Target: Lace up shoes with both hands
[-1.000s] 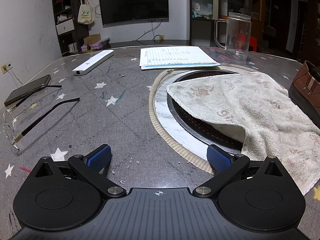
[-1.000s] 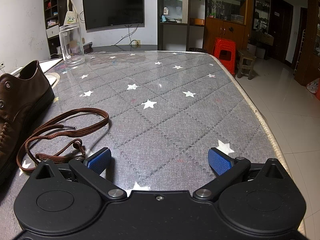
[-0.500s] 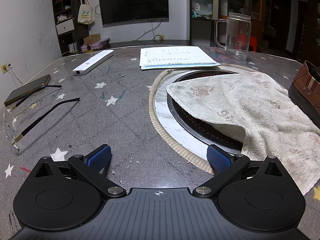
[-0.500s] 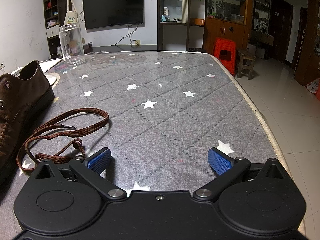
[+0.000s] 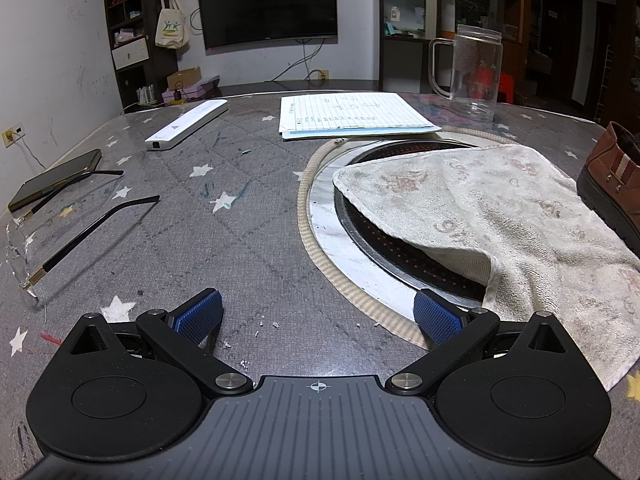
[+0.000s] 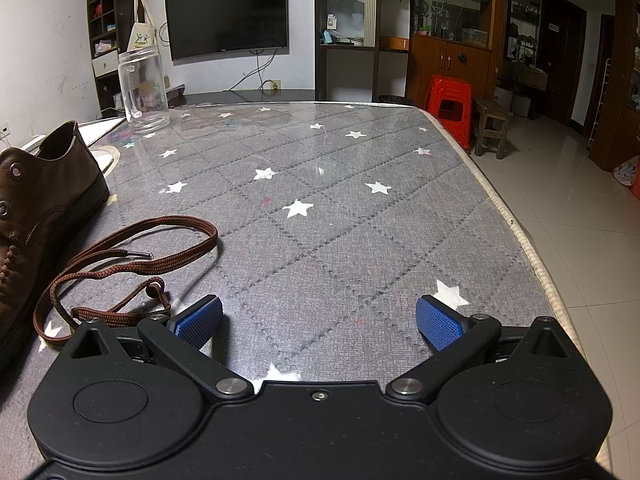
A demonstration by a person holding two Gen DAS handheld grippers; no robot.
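Observation:
A brown leather shoe (image 6: 36,204) lies at the left edge of the right wrist view, its empty eyelets showing. Its heel (image 5: 614,184) appears at the far right of the left wrist view. A loose brown shoelace (image 6: 132,256) lies coiled on the table beside the shoe, just ahead of my right gripper's left finger. My right gripper (image 6: 319,320) rests low on the table, open, nothing between its blue pads. Well to the left of the shoe, my left gripper (image 5: 318,314) is open and holds nothing.
A stained towel (image 5: 500,216) drapes over a round inset burner (image 5: 328,220). Glasses (image 5: 48,240), a phone (image 5: 52,178), a white remote (image 5: 186,124), papers (image 5: 352,116) and a clear jar (image 5: 474,74) lie on the starred table (image 6: 340,220). The table's right edge (image 6: 516,232) drops to the floor.

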